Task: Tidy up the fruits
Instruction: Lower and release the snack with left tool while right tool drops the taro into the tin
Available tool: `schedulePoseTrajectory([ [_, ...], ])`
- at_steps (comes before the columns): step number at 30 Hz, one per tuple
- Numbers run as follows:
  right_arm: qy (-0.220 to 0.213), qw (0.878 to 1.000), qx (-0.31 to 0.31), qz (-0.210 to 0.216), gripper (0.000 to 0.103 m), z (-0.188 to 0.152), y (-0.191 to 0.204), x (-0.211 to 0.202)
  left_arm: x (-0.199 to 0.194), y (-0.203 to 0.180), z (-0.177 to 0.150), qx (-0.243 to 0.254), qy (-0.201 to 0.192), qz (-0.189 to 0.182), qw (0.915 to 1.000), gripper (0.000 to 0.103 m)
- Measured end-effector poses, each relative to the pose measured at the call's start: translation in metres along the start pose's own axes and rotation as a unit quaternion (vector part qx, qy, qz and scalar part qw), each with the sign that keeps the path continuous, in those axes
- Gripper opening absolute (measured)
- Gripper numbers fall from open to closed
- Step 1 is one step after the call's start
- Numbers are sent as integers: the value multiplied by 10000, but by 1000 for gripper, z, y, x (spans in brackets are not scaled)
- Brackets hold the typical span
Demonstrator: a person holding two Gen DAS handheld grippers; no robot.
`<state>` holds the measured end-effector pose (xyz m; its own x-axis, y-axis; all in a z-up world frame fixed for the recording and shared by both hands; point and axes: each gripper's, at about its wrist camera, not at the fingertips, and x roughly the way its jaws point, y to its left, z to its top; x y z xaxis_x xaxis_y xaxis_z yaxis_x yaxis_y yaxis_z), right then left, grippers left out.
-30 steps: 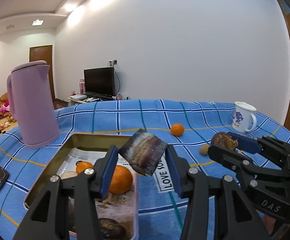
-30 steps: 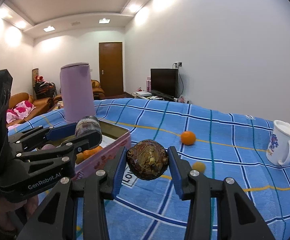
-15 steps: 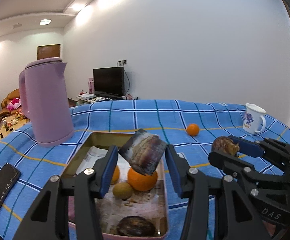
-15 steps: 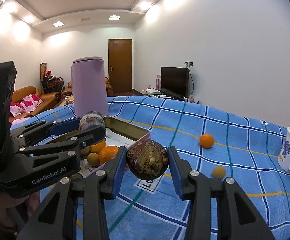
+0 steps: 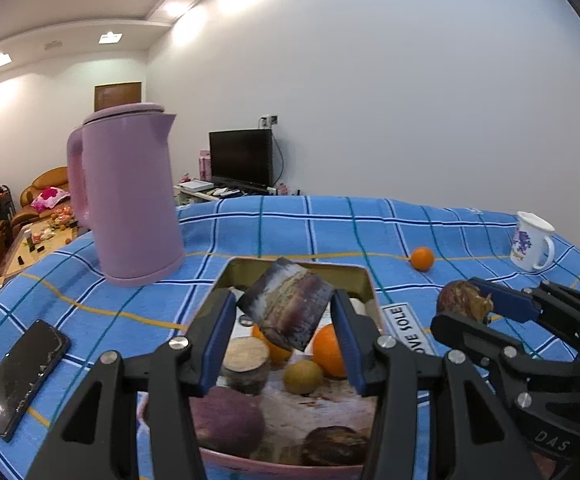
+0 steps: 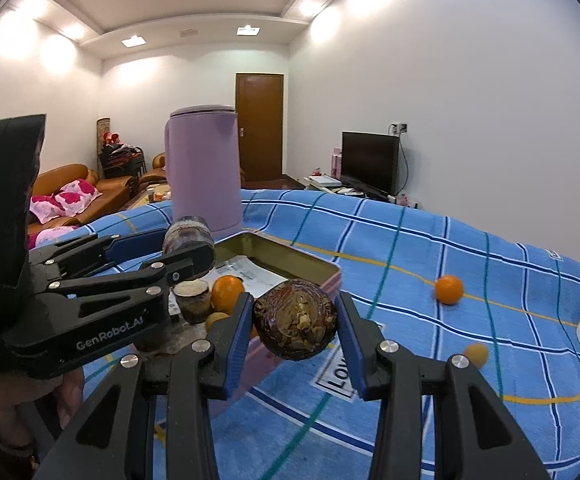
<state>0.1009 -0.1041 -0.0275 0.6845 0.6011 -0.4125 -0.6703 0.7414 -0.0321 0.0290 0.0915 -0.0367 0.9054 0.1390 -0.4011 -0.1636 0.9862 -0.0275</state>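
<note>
My left gripper is shut on a purple-brown cut chunk of fruit, held above a pink tin tray. The tray holds oranges, a small yellow-brown fruit, a cut stub and dark purple fruits. My right gripper is shut on a dark brown round fruit, hanging just right of the tray's rim. One loose orange and a small yellow fruit lie on the blue checked cloth. In the left wrist view the right gripper shows at the right.
A tall pink kettle stands left of the tray. A dark phone lies at the near left. A white mug stands at the far right. A white label lies by the tray. Beyond the table are a television and sofas.
Both grippers have moved left across the table, each still holding its fruit. The left one now hangs over the tray's middle; the tray sits closer to the right one.
</note>
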Motion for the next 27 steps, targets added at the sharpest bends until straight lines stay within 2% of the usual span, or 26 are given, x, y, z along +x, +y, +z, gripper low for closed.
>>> schedulePoseTrajectory([
  [9,30,9994,-68,332,44,11,23,13,7,31,1,-242,176,311,9991,50],
  [16,323,9981,-195,494,44,9,37,32,20,41,-1,-317,475,301,9979,51],
  [19,415,9974,-192,550,44,10,38,36,19,43,-2,-346,465,354,9977,52],
  [20,444,9971,-180,594,44,9,38,37,18,43,-2,-349,429,377,9978,55],
  [22,561,9957,-199,712,44,8,39,41,14,44,0,-359,377,423,9977,67],
  [24,617,9954,-275,683,57,9,42,44,9,45,1,-397,284,542,9973,80],
  [27,566,9960,-333,602,60,9,43,40,3,44,6,-420,222,473,9978,81],
])
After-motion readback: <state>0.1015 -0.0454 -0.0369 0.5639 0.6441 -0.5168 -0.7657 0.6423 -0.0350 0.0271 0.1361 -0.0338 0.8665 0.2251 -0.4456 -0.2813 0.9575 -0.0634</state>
